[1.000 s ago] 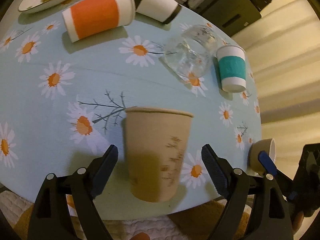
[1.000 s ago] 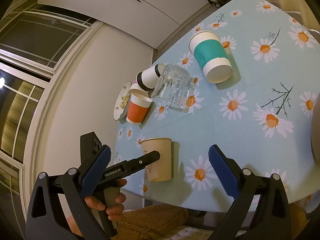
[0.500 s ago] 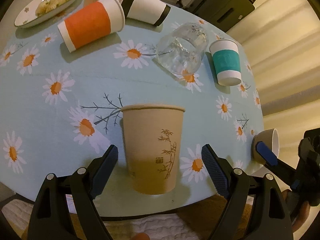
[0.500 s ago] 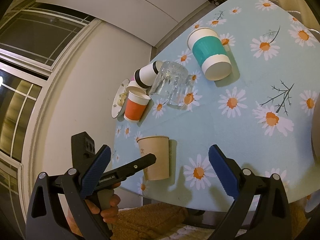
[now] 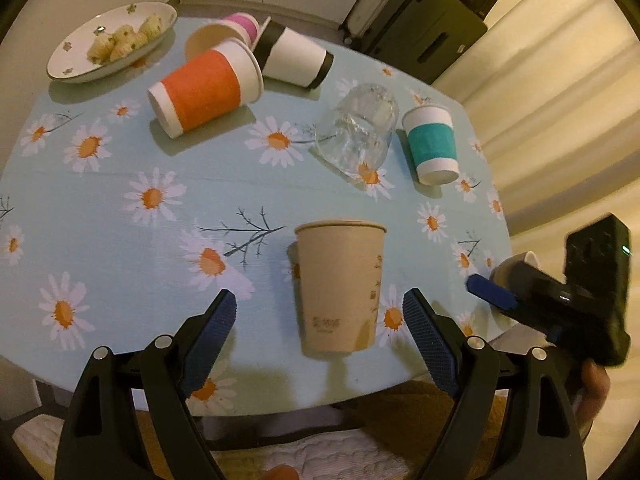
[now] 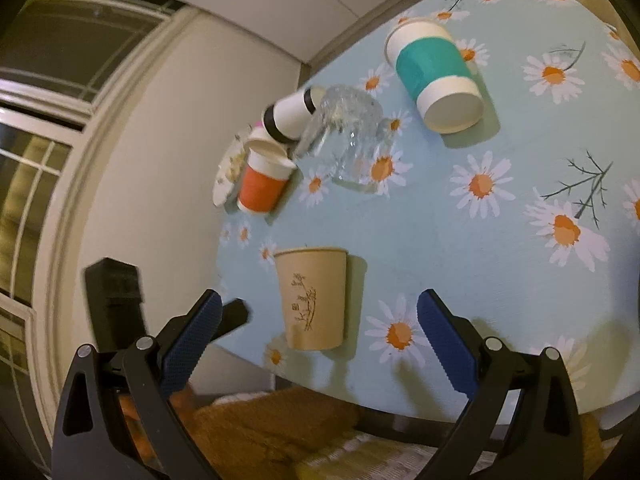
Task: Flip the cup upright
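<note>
A tan paper cup (image 5: 340,288) with a bamboo print stands upright near the front edge of the daisy tablecloth; it also shows in the right wrist view (image 6: 312,298). My left gripper (image 5: 318,322) is open and empty, its jaws wide apart just short of the cup, not touching it. My right gripper (image 6: 318,334) is open and empty, hanging in front of the table edge. In the left wrist view the right gripper (image 5: 560,300) sits at the table's right edge.
An orange cup (image 5: 204,90), a black-banded white cup (image 5: 294,58), a pink cup (image 5: 224,32) and a glass mug (image 5: 358,132) lie on their sides. A teal cup (image 5: 432,148) stands upside down. A plate of food (image 5: 112,40) sits far left. A small bowl (image 5: 516,266) sits at the right edge.
My left gripper has drawn back and up from the tan cup, which stays standing upright. The right gripper has shifted a little nearer the table's front.
</note>
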`<state>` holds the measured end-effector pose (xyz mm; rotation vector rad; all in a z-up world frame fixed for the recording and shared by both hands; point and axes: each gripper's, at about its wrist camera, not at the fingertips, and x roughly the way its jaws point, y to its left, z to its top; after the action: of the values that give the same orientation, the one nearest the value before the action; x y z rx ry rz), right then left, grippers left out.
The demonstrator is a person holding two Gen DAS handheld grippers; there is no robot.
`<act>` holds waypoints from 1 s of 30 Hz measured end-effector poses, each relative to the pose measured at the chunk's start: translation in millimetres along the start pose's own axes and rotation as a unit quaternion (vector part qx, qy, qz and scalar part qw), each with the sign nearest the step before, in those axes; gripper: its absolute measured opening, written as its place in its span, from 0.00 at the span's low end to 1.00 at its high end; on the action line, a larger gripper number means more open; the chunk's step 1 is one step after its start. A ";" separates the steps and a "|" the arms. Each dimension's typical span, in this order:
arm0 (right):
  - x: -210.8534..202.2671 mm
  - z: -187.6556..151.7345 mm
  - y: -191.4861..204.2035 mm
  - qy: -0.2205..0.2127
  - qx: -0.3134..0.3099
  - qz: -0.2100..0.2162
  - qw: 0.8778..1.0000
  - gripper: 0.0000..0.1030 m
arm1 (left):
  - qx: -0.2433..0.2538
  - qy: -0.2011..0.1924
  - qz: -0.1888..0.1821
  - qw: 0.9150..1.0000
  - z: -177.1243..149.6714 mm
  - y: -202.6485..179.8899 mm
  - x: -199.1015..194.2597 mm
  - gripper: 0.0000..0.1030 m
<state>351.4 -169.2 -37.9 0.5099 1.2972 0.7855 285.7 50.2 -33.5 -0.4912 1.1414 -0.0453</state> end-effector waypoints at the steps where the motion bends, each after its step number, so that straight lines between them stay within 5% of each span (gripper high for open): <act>1: 5.3 1.7 2.7 0.011 -0.009 -0.005 1.000 0.95 | 0.000 -0.006 -0.005 1.000 -2.3 2.4 -3.8 0.81; 10: 39.1 6.9 24.2 0.053 -0.049 -0.038 0.997 0.95 | -0.023 -0.063 -0.038 0.997 -46.0 35.6 -28.6 0.81; 20: 84.0 3.9 31.0 0.104 -0.061 -0.111 0.986 0.72 | -0.089 -0.092 -0.088 0.988 -63.6 77.4 -19.4 0.81; 30: 98.8 9.3 32.8 0.113 -0.060 -0.125 0.984 0.60 | -0.093 -0.101 -0.100 0.985 -54.0 93.9 -18.2 0.81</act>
<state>360.5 -72.4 -76.2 0.1597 1.4789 0.7193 210.6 120.2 -72.5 -0.7595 0.8993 -0.0618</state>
